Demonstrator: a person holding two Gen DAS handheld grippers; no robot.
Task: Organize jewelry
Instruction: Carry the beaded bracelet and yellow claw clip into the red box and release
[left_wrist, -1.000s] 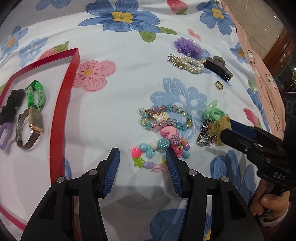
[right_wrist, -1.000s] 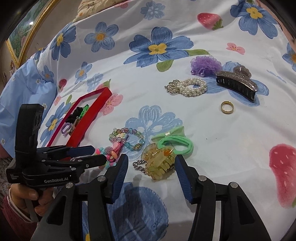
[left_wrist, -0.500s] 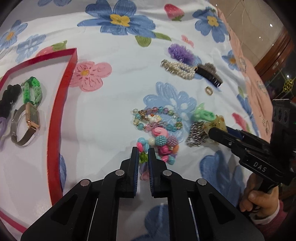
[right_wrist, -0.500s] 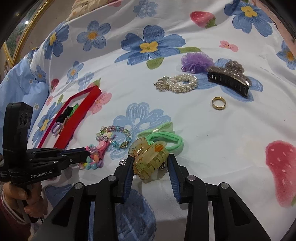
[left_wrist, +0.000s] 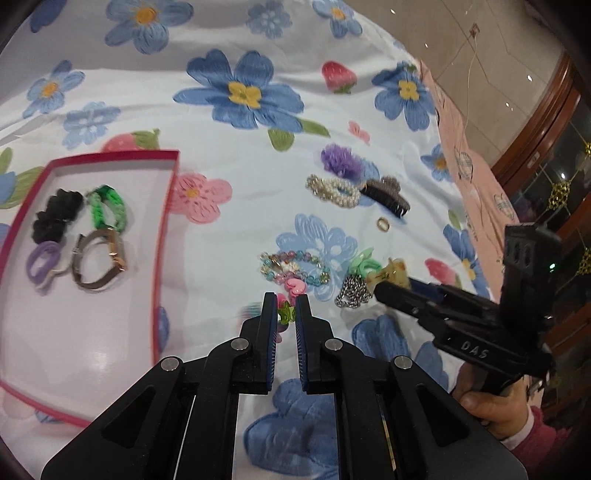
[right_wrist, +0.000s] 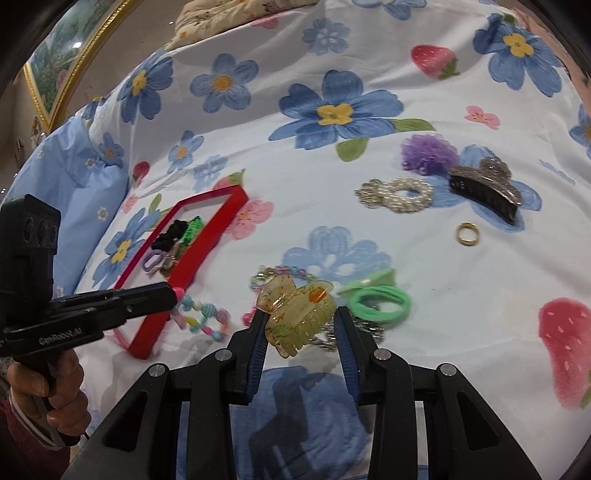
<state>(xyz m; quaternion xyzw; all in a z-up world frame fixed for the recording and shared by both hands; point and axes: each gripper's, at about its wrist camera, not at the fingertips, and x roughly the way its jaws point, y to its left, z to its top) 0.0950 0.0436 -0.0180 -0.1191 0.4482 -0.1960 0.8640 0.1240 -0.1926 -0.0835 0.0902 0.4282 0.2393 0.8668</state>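
Jewelry is spread over a flower-printed bedspread (right_wrist: 461, 288), with a red tray (left_wrist: 162, 236) at the left. Only the left wrist view looks down into the tray, where a black scrunchie (left_wrist: 57, 216), a green bracelet (left_wrist: 107, 206), a purple hair tie (left_wrist: 42, 260) and a watch (left_wrist: 99, 262) are seen. Only the right wrist view shows the amber claw clip (right_wrist: 297, 314) clearly, lifted clear of the bedspread and clamped between the nearly closed jaws of the right gripper (right_wrist: 301, 326). In that view the colourful bead bracelet (right_wrist: 201, 319) is seen hanging from the left gripper (right_wrist: 173, 293); in the left wrist view just a green star bead (left_wrist: 286, 314) shows between the left gripper's (left_wrist: 285, 306) jaws, which are closed tight on it.

Compared with a second ago, both grippers have gone from wide open to closed, and the bead bracelet and claw clip have been raised off the cloth.

A pearl bracelet (right_wrist: 400, 192), purple scrunchie (right_wrist: 430, 151), dark claw clip (right_wrist: 484, 188), gold ring (right_wrist: 468, 233), green hair tie (right_wrist: 380, 299) and pastel bead bracelet (left_wrist: 295, 264) lie on the bedspread. A silver chain (left_wrist: 352, 293) is partly hidden behind the right gripper, and several items are motion-blurred.
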